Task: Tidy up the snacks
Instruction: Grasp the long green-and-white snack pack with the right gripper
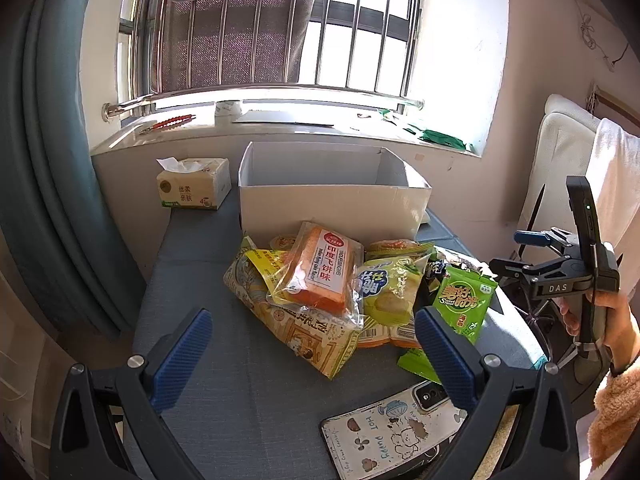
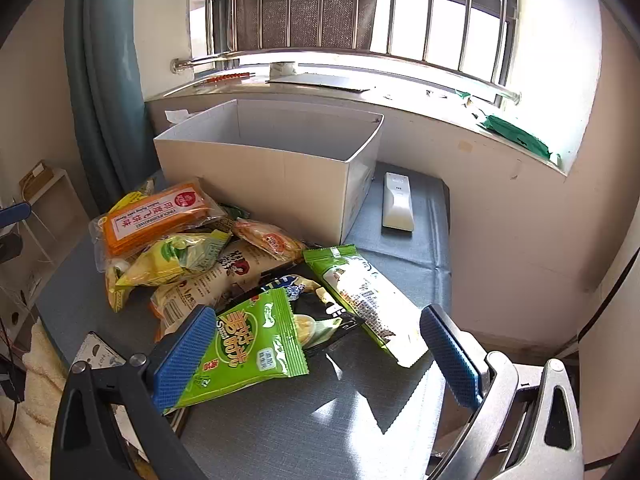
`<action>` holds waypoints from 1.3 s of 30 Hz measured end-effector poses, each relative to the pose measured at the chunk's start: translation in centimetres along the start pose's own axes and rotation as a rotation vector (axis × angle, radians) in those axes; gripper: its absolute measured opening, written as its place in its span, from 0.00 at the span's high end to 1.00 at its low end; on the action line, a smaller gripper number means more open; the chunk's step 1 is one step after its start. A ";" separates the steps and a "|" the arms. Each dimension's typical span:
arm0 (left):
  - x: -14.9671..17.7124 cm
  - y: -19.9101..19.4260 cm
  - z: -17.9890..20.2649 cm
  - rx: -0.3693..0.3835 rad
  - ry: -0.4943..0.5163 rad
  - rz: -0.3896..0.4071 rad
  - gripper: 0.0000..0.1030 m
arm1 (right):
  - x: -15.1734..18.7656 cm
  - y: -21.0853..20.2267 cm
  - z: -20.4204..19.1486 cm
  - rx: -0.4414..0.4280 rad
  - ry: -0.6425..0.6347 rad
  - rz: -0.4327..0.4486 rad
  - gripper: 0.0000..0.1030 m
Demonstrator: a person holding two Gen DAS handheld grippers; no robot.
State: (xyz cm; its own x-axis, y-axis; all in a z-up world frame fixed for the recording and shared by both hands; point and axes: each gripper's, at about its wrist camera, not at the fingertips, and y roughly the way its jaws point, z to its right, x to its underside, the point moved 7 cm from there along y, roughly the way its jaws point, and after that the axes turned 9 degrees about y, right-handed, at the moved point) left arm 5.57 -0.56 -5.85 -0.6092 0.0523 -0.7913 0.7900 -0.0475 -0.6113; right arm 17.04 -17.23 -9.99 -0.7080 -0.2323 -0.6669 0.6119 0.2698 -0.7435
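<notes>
A pile of snack packets lies on the grey-blue table in front of an open white box (image 1: 332,196), which also shows in the right wrist view (image 2: 276,176). On top is an orange biscuit pack (image 1: 320,268) (image 2: 156,216). A green seaweed packet (image 1: 464,296) (image 2: 248,344) lies at the pile's right edge. A long green-and-white packet (image 2: 364,300) lies beside it. My left gripper (image 1: 312,356) is open and empty, just short of the pile. My right gripper (image 2: 320,352) is open, its fingers either side of the green seaweed packet, just above it; it also shows in the left wrist view (image 1: 520,252).
A tissue pack (image 1: 196,188) stands left of the box. A phone in a cartoon case (image 1: 392,432) lies at the table's near edge. A white remote (image 2: 398,204) lies right of the box. The windowsill and wall are behind the box.
</notes>
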 end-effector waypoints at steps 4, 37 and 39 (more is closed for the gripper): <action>0.6 1.1 0.1 0.009 -0.004 -0.026 0.00 | -1.8 4.6 2.9 -0.051 0.014 -0.127 0.00; 2.3 5.0 0.7 0.041 0.030 -0.122 0.00 | -3.6 10.1 5.1 -0.023 -0.007 -0.330 0.36; 2.4 4.9 0.9 0.048 0.041 -0.122 0.00 | -4.3 7.1 4.9 -0.033 0.023 -0.268 0.36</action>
State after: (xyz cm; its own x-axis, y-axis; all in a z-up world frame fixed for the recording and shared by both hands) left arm 7.93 -1.61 -10.77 -0.6964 0.1009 -0.7106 0.7054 -0.0864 -0.7035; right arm 26.14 -18.91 -12.64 -0.8512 -0.2779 -0.4452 0.3904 0.2316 -0.8911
